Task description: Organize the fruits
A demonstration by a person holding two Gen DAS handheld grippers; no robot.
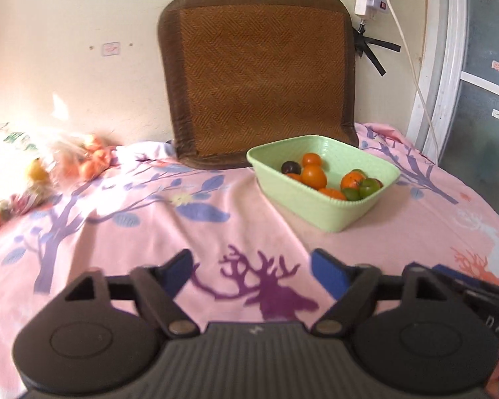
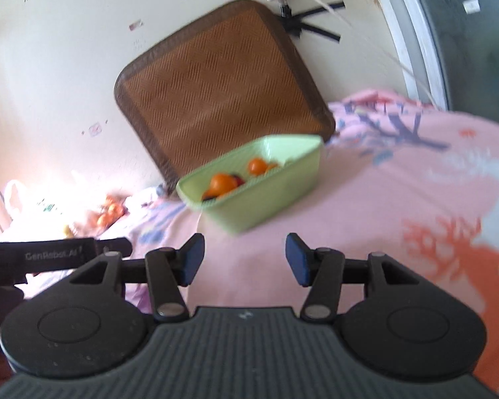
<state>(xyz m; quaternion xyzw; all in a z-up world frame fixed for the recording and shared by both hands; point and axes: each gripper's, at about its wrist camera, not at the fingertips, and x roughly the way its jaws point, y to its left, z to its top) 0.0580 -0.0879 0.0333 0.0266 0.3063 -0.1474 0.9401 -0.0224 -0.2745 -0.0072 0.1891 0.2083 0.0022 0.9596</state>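
Your left gripper (image 1: pixel 251 274) hangs with jaws spread wide and nothing between them, low in the frame over the pink bedsheet (image 1: pixel 216 232). Your right gripper (image 2: pixel 245 259) is parted and empty too. The green basin (image 1: pixel 326 212) of fruits (image 1: pixel 313 175) sits right of centre; a plastic bag of fruit (image 1: pixel 33 169) lies at the far left.

The basket (image 1: pixel 329 206) sits on the bed (image 1: pixel 216 219) with fruits (image 1: pixel 313 176) in it; the mat (image 1: pixel 259 76) leans against the wall behind it; a bag of fruit (image 1: pixel 33 173) lies far left.
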